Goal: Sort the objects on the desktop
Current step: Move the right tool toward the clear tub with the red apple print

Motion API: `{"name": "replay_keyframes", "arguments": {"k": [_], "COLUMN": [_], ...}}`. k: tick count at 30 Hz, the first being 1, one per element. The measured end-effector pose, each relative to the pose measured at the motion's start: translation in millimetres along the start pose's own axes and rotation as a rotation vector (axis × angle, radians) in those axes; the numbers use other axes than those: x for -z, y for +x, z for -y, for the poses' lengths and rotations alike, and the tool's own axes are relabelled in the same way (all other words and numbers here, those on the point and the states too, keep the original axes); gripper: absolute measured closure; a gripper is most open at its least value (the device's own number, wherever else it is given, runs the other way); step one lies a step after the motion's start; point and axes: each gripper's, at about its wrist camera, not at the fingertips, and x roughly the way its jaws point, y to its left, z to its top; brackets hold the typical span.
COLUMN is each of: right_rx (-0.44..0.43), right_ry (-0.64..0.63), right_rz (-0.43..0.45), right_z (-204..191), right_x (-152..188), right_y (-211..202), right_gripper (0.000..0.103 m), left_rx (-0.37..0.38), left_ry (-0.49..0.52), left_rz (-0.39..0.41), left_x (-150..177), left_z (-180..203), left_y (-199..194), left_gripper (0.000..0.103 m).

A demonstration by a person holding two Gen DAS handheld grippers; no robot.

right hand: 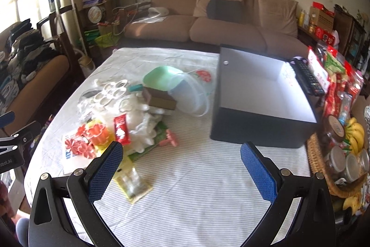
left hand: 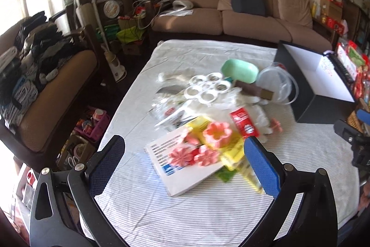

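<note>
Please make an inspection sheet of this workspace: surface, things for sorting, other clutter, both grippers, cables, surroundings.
Surface: table under a striped white cloth.
Job's things: mixed pile with pink flower cutters, red packet, green dish, clear round container; black box open, inside white and empty.
Clutter: wicker basket with bananas and jars; remote behind the box.
Grippers: left gripper open, holding nothing; right gripper open, holding nothing.
Cables: nothing seen on the table.
Surroundings: brown sofa, window at left.

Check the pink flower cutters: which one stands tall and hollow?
The cutter on the yellow packet, farthest back: its open ring wall shows. The two nearer flowers lie flat on the white box.
</note>
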Motion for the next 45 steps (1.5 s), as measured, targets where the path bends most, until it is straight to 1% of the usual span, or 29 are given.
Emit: {"name": "replay_keyframes", "arguments": {"k": [4, 8, 14, 16, 21, 24, 26, 29, 31, 34, 35, 37, 39, 40, 41, 42, 45], "right_rx": [-0.044, -0.105, -0.138, -0.164, -0.180, -0.187, -0.192, -0.208, -0.218, -0.247, -0.259, -0.264, -0.266, -0.267, -0.269, -0.274, -0.290], "right_ry": [-0.021, -0.018, -0.020, 0.000, 0.018, 0.008, -0.010, -0.031, -0.040, -0.049, -0.058, -0.077, -0.106, -0.117, -0.125, -0.126, -0.119], "right_rz": [-0.013, -0.061, -0.060, -0.062, -0.063, -0.067, -0.068, -0.065, -0.063, -0.065, -0.064, -0.064, -0.072, -0.074, -0.075, -0.071, -0.062], "right_z": [-16, -30, -41, -40, -32, -29, -28, -28, -30, -34, -36, -41, -47, -50, -53, -55, -62], "right_x": [6, 15, 25, 27, 26, 29, 32, 39, 43, 48, 50, 52, 54, 54, 54, 53, 49], "right_y": [13, 35, 53, 59, 70, 77, 81, 88, 94, 101, 102, 105, 109, 110, 112, 113, 116], "right_gripper": [0.000, 0.000, 0.000, 0.000, 0.000, 0.000, 0.000, 0.000, 0.000, 0.001, 0.003, 0.011, 0.028, 0.032, 0.039, 0.044, 0.045], "left_rx": [0.017, 0.066, 0.081, 0.084, 0.105, 0.107, 0.109, 0.137, 0.179, 0.188, 0.186, 0.181, 0.176, 0.176, 0.175, 0.175, 0.178], "left_ry": [-0.079, -0.130, -0.119, -0.124, -0.129, -0.131, -0.140, -0.179, -0.209, -0.227, -0.224, -0.207, -0.193, -0.187, -0.182, -0.176, -0.153], "left_rz": [-0.054, -0.069, -0.057, -0.054, -0.068, -0.076, -0.079, -0.111, -0.111, -0.117, -0.118, -0.118, -0.118, -0.118, -0.117, -0.116, -0.113], "left_x": [17, 34, 40, 38, 37, 41, 45, 49, 50, 52, 52, 51, 51, 51, 51, 50, 48], "left_z": [-35, -52, -49, -47, -44, -45, -49, -55, -59, -65, -65, -65, -61, -59, -57, -54, -47], "left_y": [24, 39, 55, 61, 82, 93, 100, 110, 112, 115, 116, 117, 118, 118, 118, 118, 119], "left_gripper": [0.000, 0.000, 0.000, 0.000, 0.000, 0.000, 0.000, 0.000, 0.000, 0.000, 0.000, 0.000, 0.000, 0.000, 0.000, 0.000, 0.000]}}
